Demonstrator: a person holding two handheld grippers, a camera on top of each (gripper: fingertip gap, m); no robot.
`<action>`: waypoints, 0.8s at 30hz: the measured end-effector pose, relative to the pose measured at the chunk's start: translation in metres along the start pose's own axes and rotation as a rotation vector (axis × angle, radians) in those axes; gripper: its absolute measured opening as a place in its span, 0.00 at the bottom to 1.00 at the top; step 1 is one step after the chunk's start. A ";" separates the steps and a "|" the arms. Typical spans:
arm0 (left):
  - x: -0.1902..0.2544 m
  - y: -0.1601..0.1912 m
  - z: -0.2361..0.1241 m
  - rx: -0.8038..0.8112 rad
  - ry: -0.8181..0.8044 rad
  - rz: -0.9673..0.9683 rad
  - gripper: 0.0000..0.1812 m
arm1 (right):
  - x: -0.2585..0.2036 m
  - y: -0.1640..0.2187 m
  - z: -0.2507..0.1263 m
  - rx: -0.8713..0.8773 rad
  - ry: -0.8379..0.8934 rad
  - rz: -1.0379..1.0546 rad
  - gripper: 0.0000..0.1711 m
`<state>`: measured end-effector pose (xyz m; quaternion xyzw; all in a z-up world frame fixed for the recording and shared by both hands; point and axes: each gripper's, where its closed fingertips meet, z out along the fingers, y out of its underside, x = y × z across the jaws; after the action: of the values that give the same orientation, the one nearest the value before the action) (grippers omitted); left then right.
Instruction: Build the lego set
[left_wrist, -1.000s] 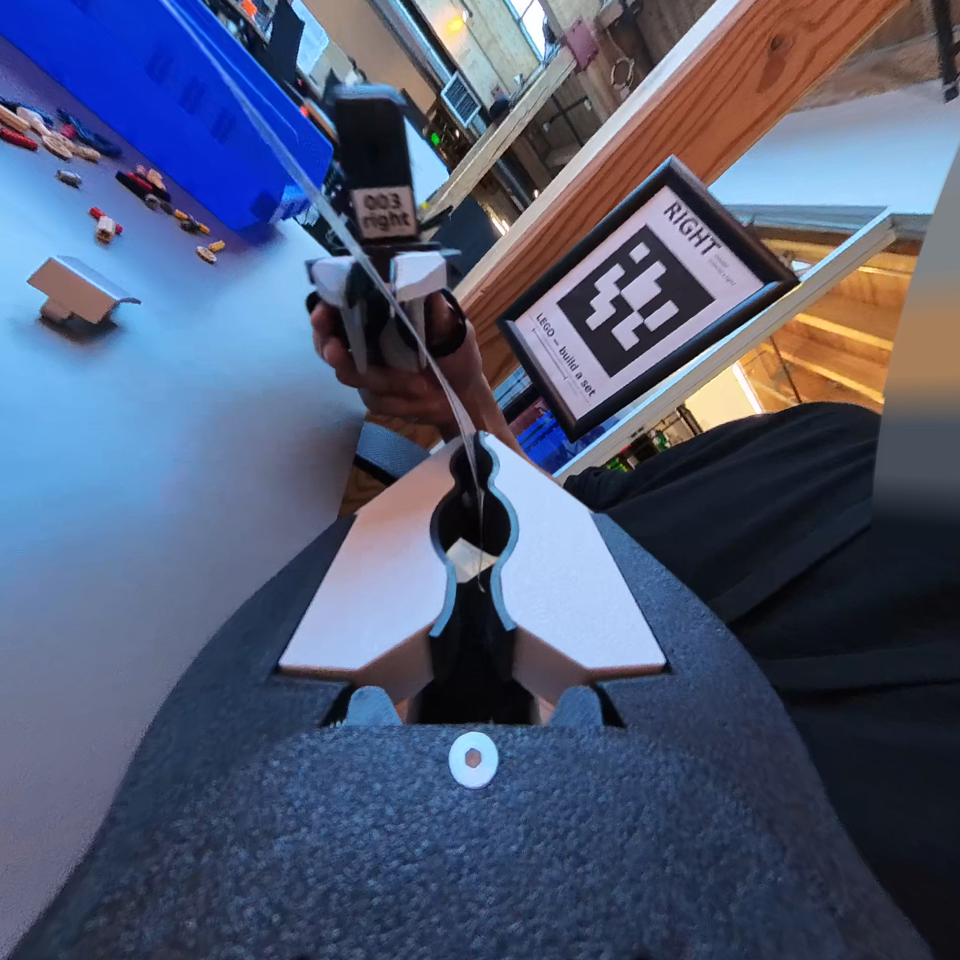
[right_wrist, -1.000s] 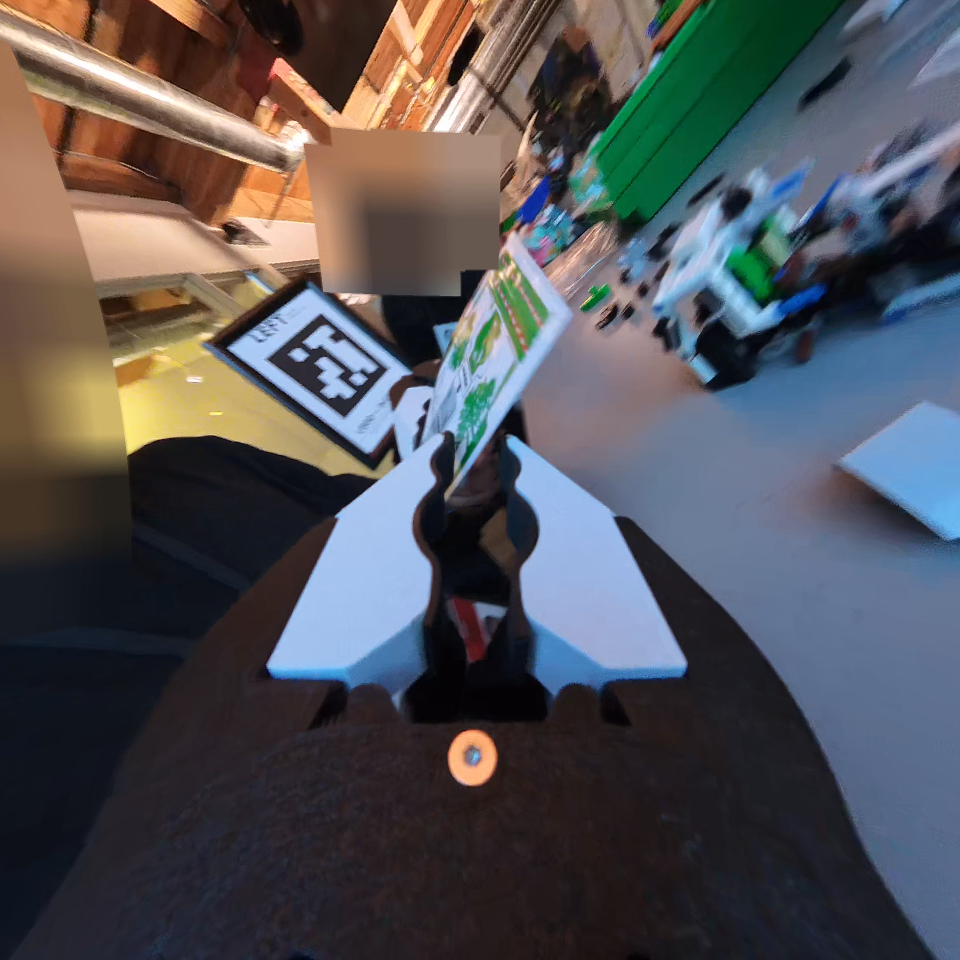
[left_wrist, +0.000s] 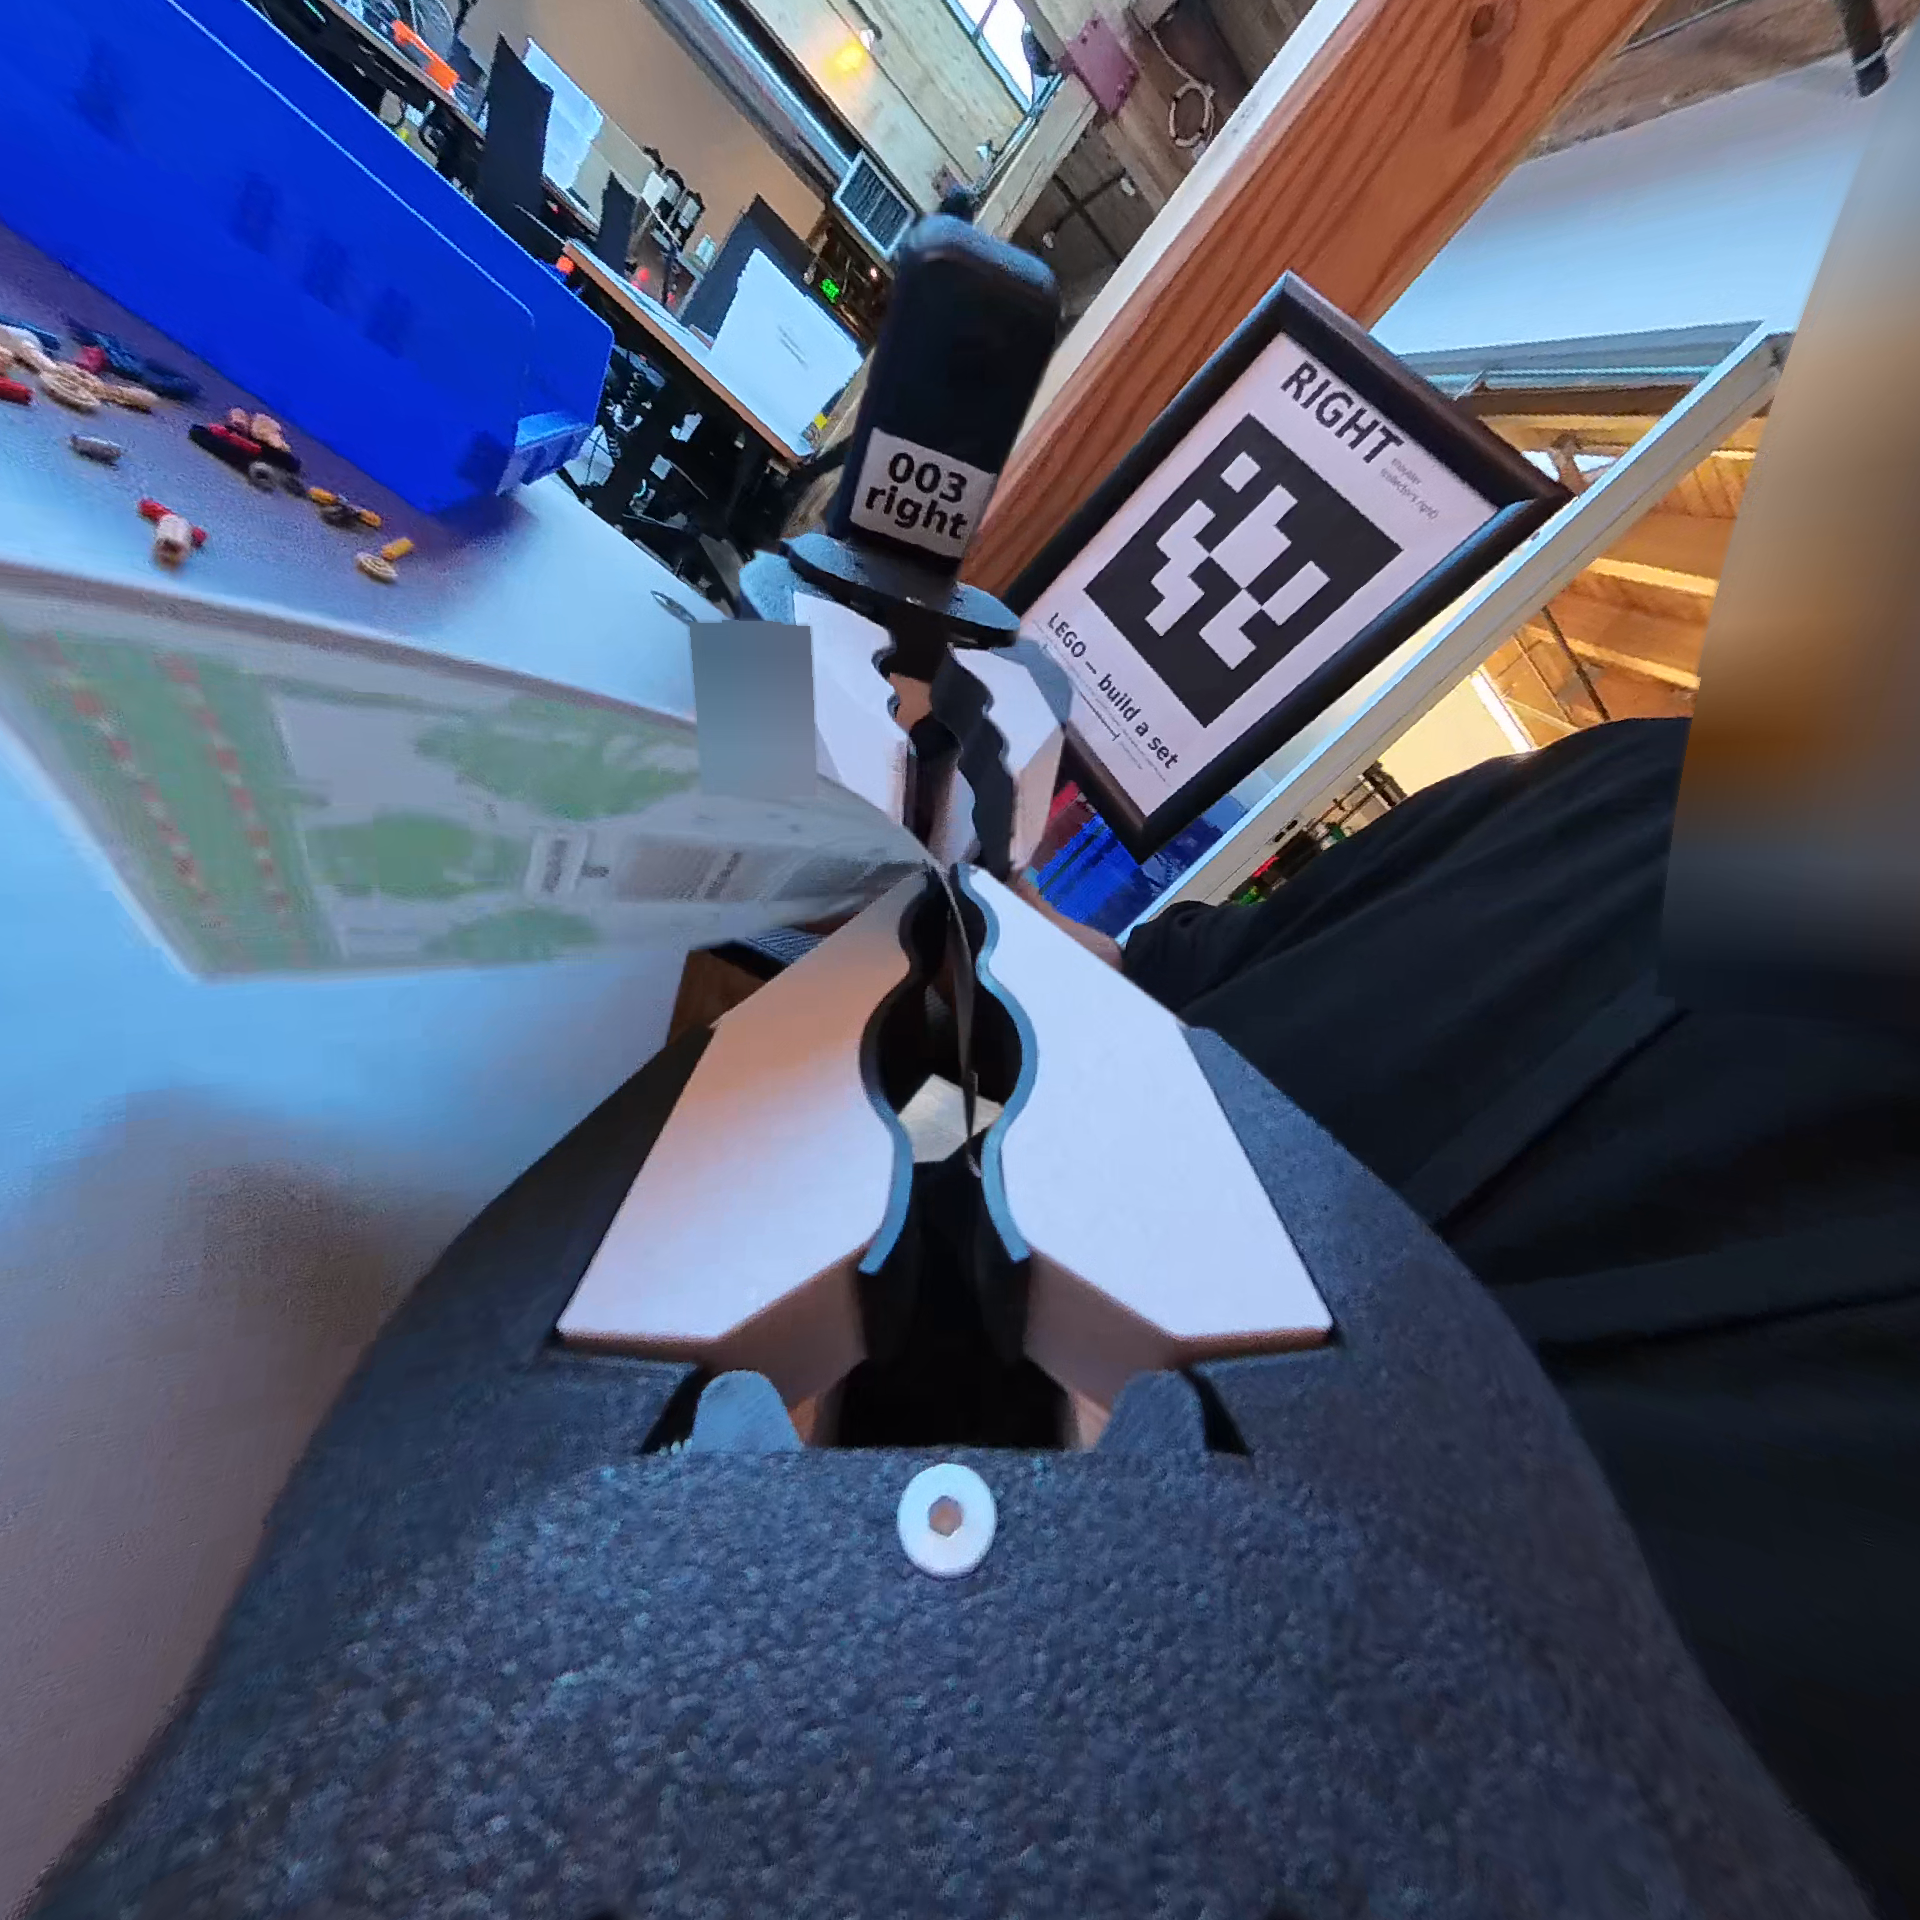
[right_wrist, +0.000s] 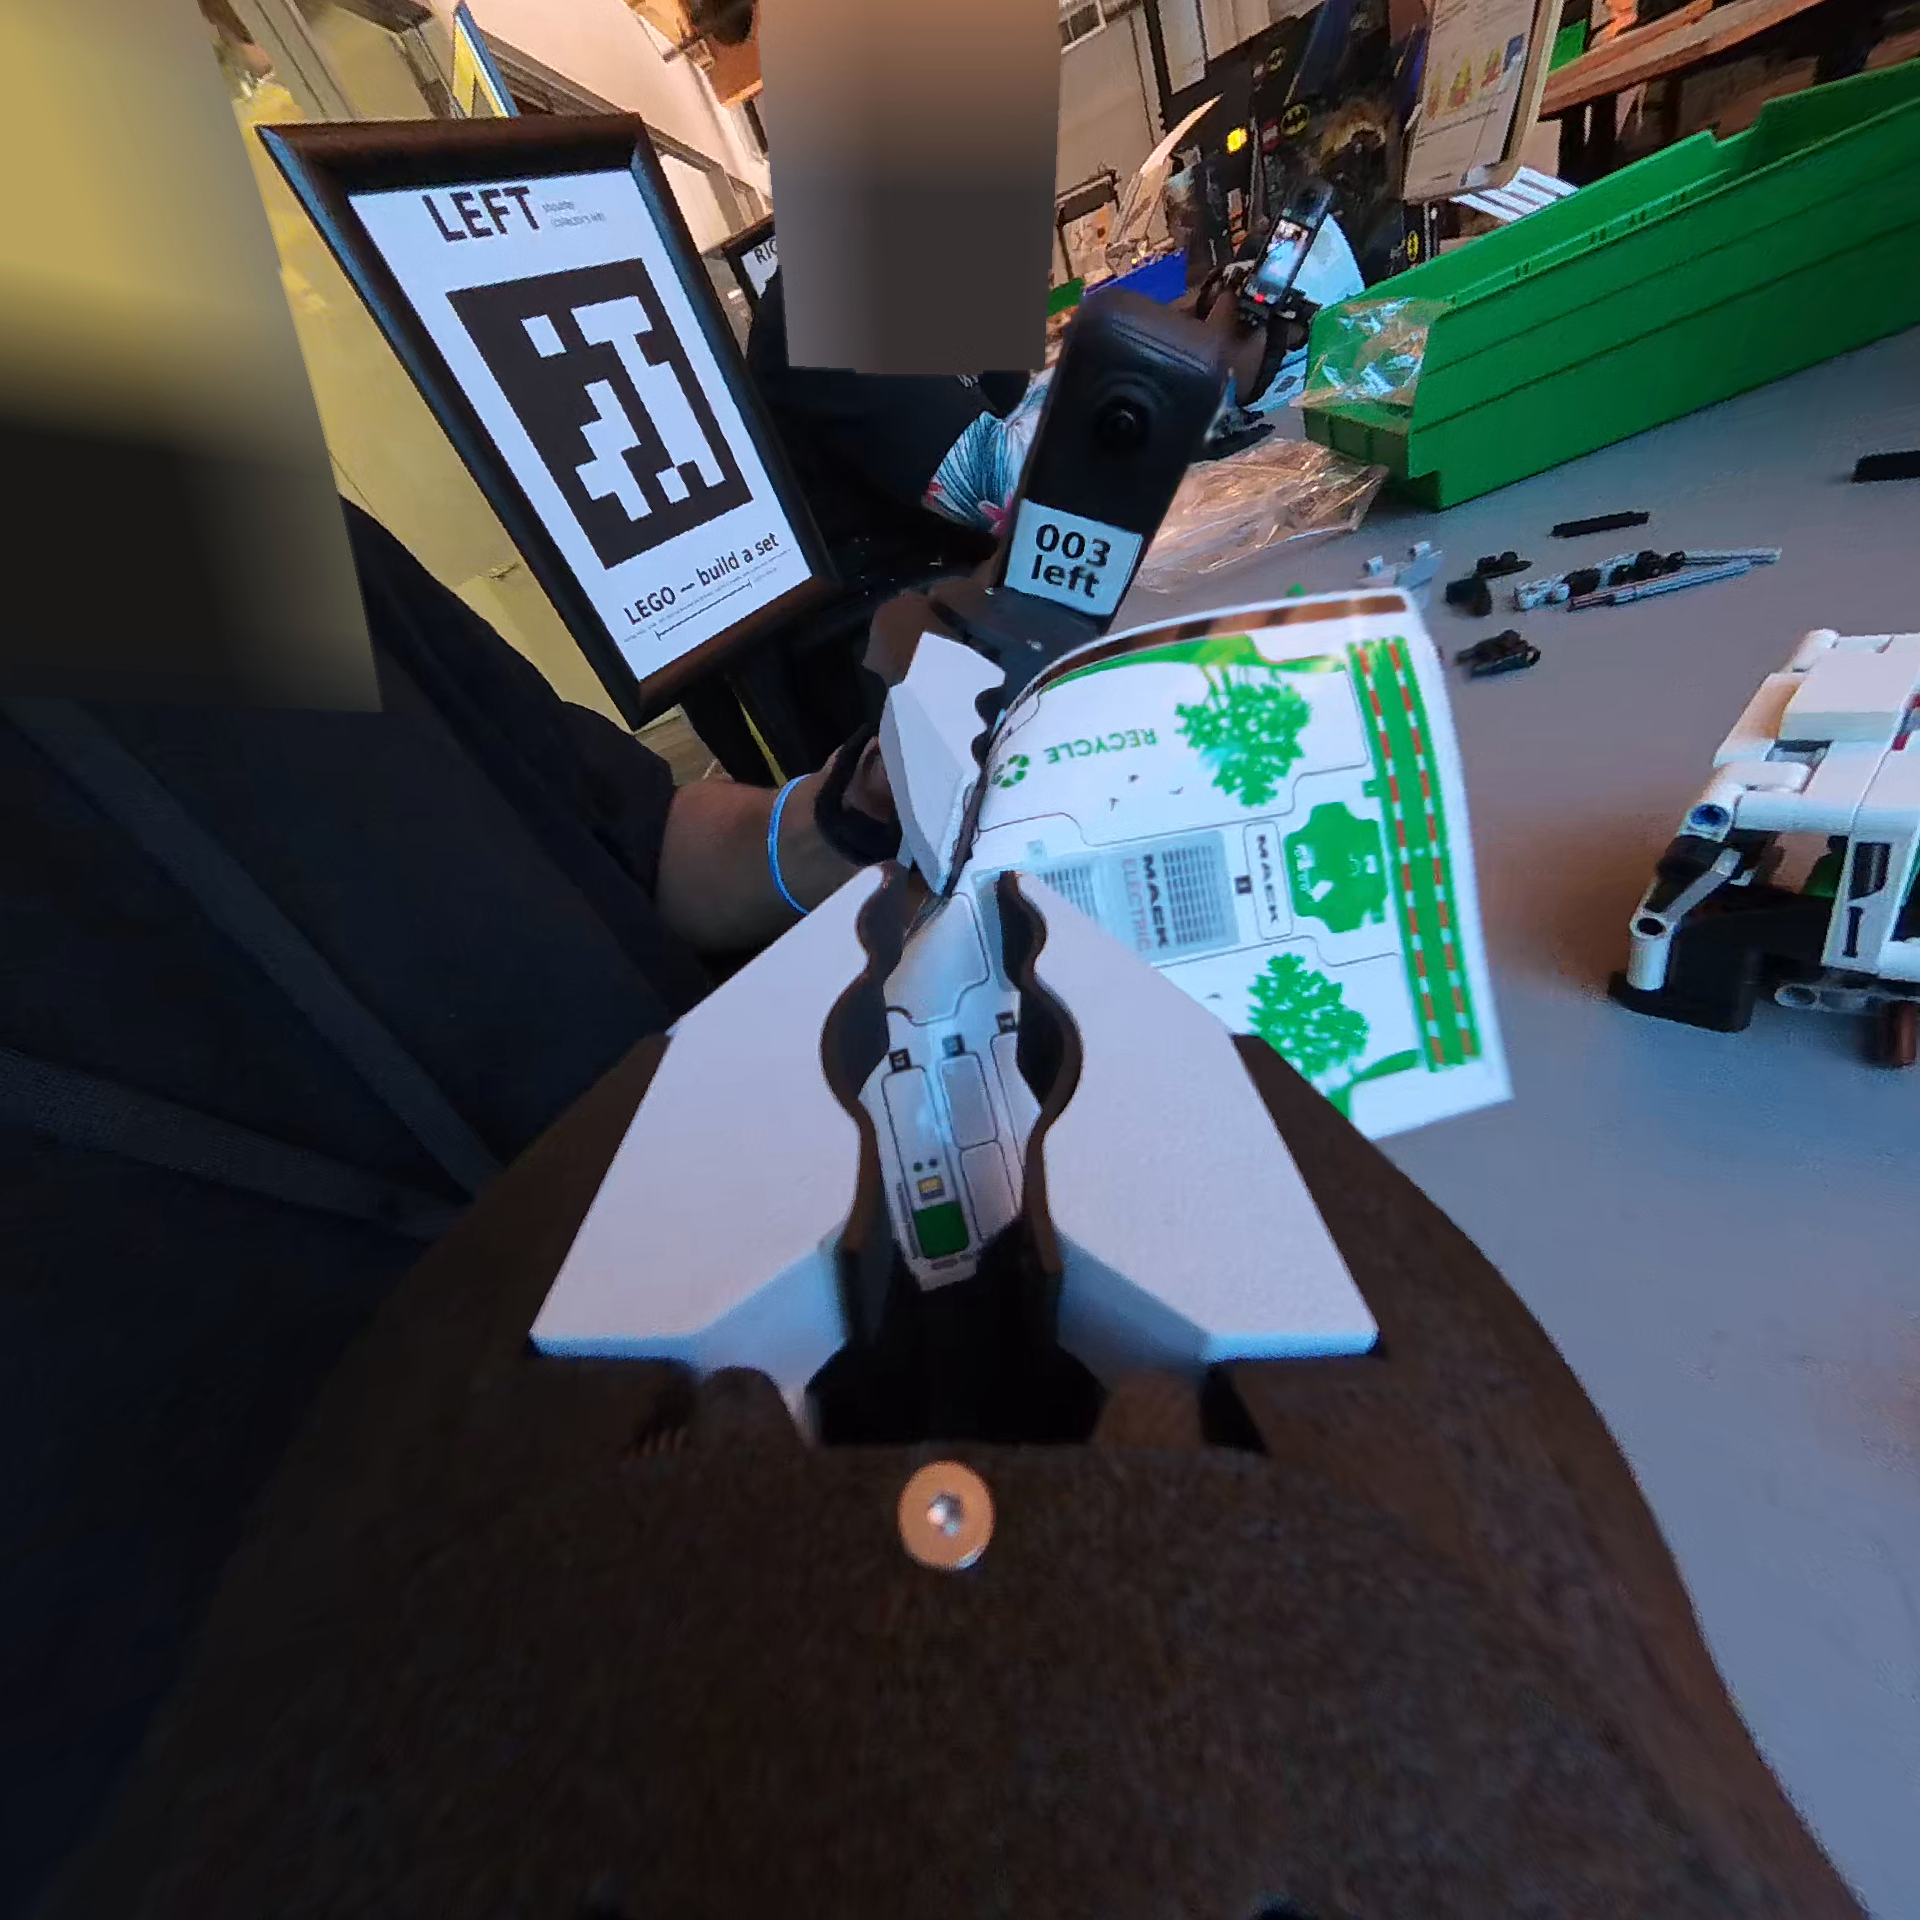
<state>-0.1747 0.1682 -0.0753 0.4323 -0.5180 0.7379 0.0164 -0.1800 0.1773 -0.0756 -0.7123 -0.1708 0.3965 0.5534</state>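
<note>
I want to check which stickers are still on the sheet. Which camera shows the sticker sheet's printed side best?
The right wrist view: the sticker sheet faces the camera there, its green and white printing sharp, pinched between the right gripper and left gripper. The left wrist view catches it at a grazing angle and blurred.

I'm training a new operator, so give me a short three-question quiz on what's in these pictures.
1. True or false: the sticker sheet has no printing.
2. Left gripper and right gripper: whose jaws grip the sheet? A) left only B) right only C) both
3. Fill in: the half-built truck is mostly ____.
Key: 1 false; 2 C; 3 white.
</note>
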 end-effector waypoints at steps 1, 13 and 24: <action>-0.001 0.001 0.000 -0.007 -0.008 0.013 0.00 | 0.001 0.001 0.000 -0.004 -0.003 0.012 0.10; 0.013 0.010 0.006 -0.070 -0.010 0.218 0.00 | -0.013 0.004 -0.003 0.037 -0.216 0.170 0.05; 0.014 0.014 0.007 -0.113 -0.053 0.312 0.00 | -0.012 0.004 -0.004 0.049 -0.239 0.183 0.00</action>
<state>-0.1862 0.1503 -0.0760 0.3644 -0.6197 0.6896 -0.0877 -0.1854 0.1647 -0.0744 -0.6586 -0.1603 0.5314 0.5080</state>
